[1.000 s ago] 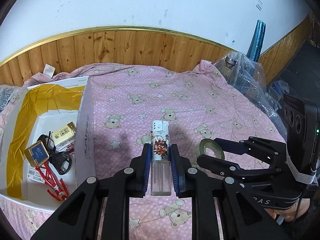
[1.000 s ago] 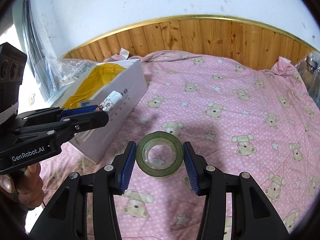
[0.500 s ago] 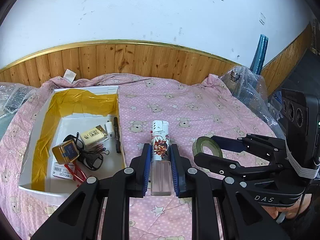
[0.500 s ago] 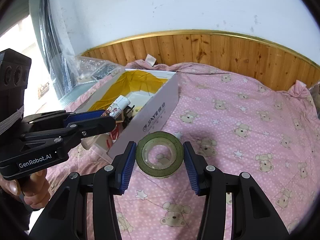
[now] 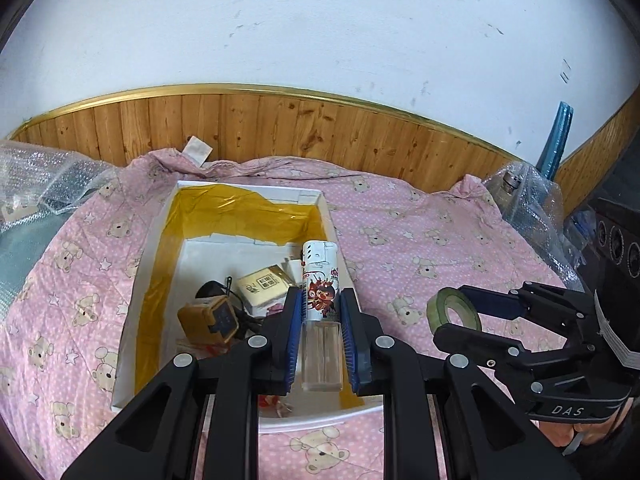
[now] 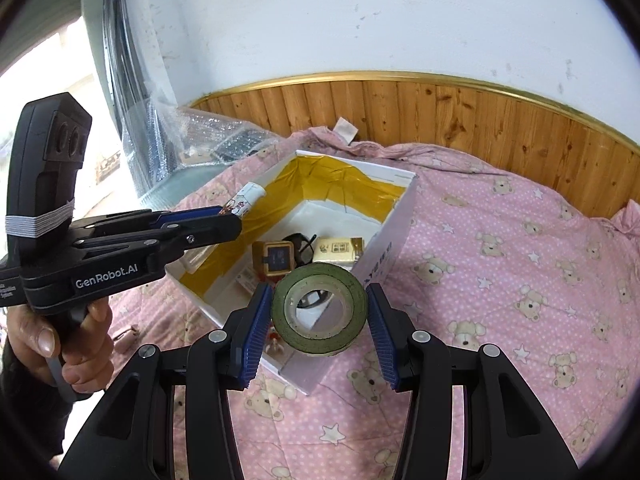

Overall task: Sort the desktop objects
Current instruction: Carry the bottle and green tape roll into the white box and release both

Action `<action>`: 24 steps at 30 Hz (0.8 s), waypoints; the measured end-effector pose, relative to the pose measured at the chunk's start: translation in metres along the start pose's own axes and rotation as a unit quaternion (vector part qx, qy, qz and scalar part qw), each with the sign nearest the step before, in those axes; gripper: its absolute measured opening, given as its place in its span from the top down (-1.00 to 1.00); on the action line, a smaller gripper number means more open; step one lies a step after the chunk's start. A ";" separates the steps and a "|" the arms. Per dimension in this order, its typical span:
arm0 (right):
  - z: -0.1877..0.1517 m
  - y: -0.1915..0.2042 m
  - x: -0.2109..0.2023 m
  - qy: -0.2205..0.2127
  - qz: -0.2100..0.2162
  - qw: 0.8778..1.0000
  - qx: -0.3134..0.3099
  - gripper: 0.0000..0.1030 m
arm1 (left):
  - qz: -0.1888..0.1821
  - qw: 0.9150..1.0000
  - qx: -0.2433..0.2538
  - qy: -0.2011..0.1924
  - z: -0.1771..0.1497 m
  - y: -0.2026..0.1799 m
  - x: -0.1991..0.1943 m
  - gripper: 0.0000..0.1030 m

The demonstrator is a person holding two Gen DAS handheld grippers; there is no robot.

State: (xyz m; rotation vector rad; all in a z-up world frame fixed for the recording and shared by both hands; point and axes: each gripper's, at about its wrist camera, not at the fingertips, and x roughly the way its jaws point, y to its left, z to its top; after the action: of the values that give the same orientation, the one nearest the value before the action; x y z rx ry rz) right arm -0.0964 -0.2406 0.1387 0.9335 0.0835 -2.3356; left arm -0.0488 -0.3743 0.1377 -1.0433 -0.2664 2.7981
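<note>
My left gripper (image 5: 320,300) is shut on a white lighter with a red cartoon print (image 5: 320,280), held upright over the right side of the open white box (image 5: 158,240) lined with yellow tape. My right gripper (image 6: 318,296) is shut on a green tape roll (image 6: 344,278), which hangs over the box's near corner (image 6: 394,248). In the left wrist view the tape roll (image 5: 454,310) and right gripper (image 5: 460,312) sit just right of the box. The right wrist view shows the left gripper (image 6: 224,216) with the lighter (image 6: 244,198) above the box's left wall.
Inside the box lie a small yellow case with a blue face (image 5: 212,318), a cream packet (image 5: 262,290), black cables and something red. The box rests on a pink bear-print quilt (image 5: 420,232). Bubble wrap (image 5: 40,176) lies at the left, a wrapped bundle (image 5: 524,200) at the right. A hand (image 6: 60,340) grips the left handle.
Both grippers have swung left with their loads, from over the bare quilt to over the box. The lighter and the tape roll are still held.
</note>
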 end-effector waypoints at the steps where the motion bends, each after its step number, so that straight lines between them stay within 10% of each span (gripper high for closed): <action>1: 0.003 0.002 0.004 0.001 0.001 1.000 -0.002 0.03 | 0.000 1.000 -0.005 0.002 0.002 0.007 0.002 0.61; 24: 0.082 -0.016 0.147 0.045 0.005 0.999 -0.020 0.03 | 0.022 0.995 -0.056 0.078 0.065 0.102 0.129 0.61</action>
State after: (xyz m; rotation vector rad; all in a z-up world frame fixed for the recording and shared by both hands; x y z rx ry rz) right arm -0.2377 -0.3270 0.1028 1.0157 0.1606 -2.2736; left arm -0.1960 -0.4559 0.0825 -1.2989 -0.3905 2.7477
